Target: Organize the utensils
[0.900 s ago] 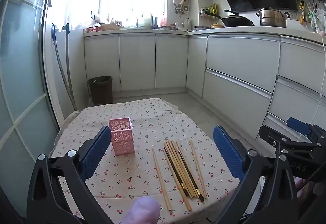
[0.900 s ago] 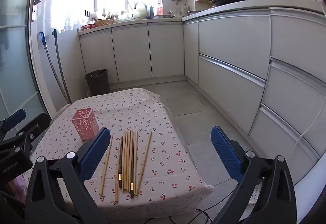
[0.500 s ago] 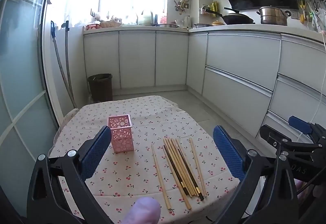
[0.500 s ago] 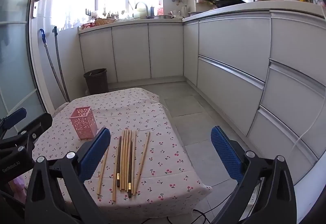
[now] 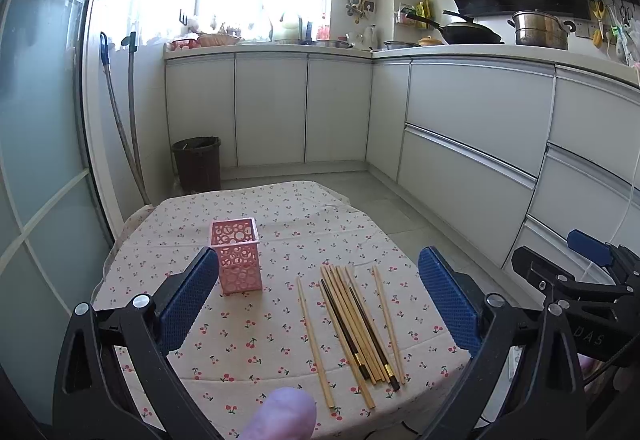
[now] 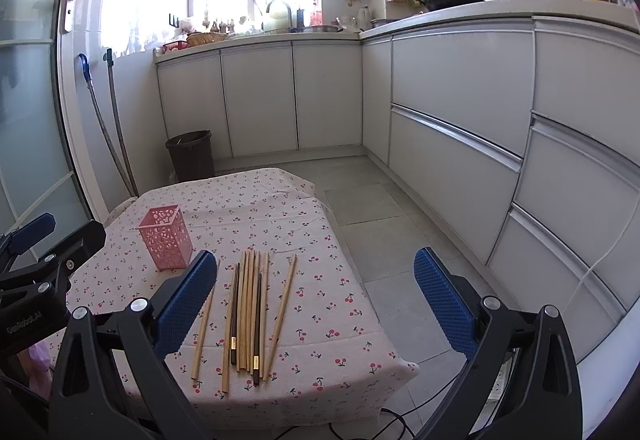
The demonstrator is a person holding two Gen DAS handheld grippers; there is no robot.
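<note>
**Both grippers drawn slightly back, nothing held**

Pulled a little back and up since the earlier frames; table contents unmoved. Small table under a cherry-print cloth [image 5: 280, 215] set near the white kitchen cabinets [image 5: 468, 111]. On the cloth, upright pink perforated square holder [image 5: 236, 256]. Right of the holder, well apart, a row of wooden and dark chopsticks [image 5: 352, 320] lying flat. Left gripper [image 5: 318, 304] and right gripper [image 6: 316, 304] hovering near the table's front edge, jaws spread wide, empty.
</note>
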